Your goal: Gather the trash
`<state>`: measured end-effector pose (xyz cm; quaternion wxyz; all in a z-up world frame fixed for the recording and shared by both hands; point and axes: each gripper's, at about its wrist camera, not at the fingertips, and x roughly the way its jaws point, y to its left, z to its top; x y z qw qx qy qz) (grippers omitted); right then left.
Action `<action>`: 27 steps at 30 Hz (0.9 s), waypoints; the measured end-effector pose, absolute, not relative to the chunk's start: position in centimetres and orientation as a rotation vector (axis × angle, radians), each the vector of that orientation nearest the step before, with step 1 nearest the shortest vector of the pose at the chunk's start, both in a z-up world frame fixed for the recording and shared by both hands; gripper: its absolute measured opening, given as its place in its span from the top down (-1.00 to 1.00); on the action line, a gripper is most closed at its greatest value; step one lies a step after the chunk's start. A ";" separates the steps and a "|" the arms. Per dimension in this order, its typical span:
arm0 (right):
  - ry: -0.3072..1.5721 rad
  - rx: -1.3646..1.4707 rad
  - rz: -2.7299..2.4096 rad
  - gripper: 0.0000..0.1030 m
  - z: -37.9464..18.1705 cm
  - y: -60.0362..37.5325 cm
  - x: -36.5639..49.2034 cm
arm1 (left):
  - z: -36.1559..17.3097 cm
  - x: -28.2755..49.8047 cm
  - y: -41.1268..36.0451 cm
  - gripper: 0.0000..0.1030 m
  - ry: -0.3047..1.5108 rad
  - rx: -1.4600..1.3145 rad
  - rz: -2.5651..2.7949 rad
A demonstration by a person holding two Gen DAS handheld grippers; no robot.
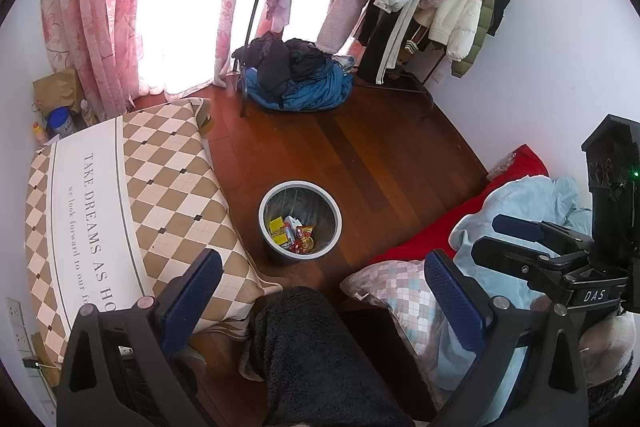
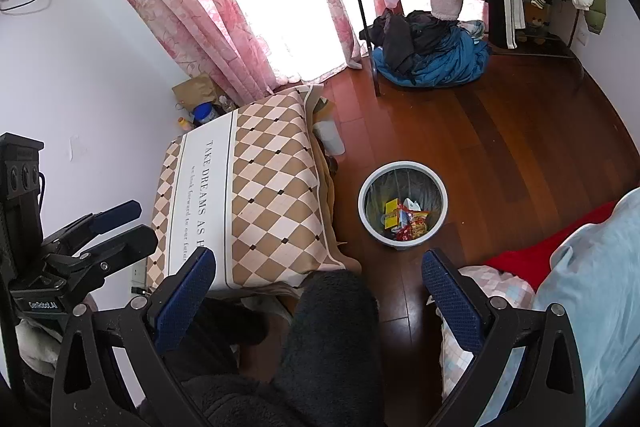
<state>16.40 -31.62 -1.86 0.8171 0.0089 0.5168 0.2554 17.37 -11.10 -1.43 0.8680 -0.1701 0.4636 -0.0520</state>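
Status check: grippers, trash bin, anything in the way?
Left gripper open, empty. Right gripper open, empty. Trash bin upright on floor, wrappers inside. Dark fleece-clad leg lies between the fingers and the bin.

A checkered cloth [image 1: 172, 187] covers furniture left; pink curtains [image 1: 100, 27] hang behind; blue clothes heap [image 1: 304, 87] beneath the rack.

Both wrist cams sit high, tilted down at the floor, facing the window at 12 o'clock. Left view: bin [image 1: 300, 221] dead centre, checked cover [image 1: 132, 211] at 9, right gripper [image 1: 532, 239] in frame at 4. Right view: bin [image 2: 402, 205] shifted to 2 o'clock, cover [image 2: 256, 195] centre, left gripper [image 2: 108, 227] at 8. Shared: bin, cover, curtain, clothes rack. Mid-range, nothing close.
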 end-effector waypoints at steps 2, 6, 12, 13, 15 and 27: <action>1.102 0.021 0.541 -1.00 -2.0 -31.5 16.3 | -1.4 17.4 -11.1 -1.00 0.972 -0.356 -0.109; 1.100 0.019 0.546 -1.00 -1.9 -31.2 16.1 | -1.5 17.3 -10.9 -1.00 0.972 -0.354 -0.111; 1.098 0.014 0.555 -1.00 -1.8 -30.9 16.1 | -1.5 17.3 -11.0 -1.00 0.970 -0.353 -0.111; 1.098 0.013 0.554 -1.00 -1.7 -30.9 16.1 | -1.4 17.3 -11.0 -1.00 0.969 -0.352 -0.111; 1.098 0.015 0.555 -1.00 -1.8 -30.9 16.1 | -1.4 17.3 -11.1 -1.00 0.968 -0.352 -0.109; 1.096 0.015 0.553 -1.00 -1.8 -30.6 15.9 | -1.3 17.4 -11.0 -1.00 0.968 -0.354 -0.109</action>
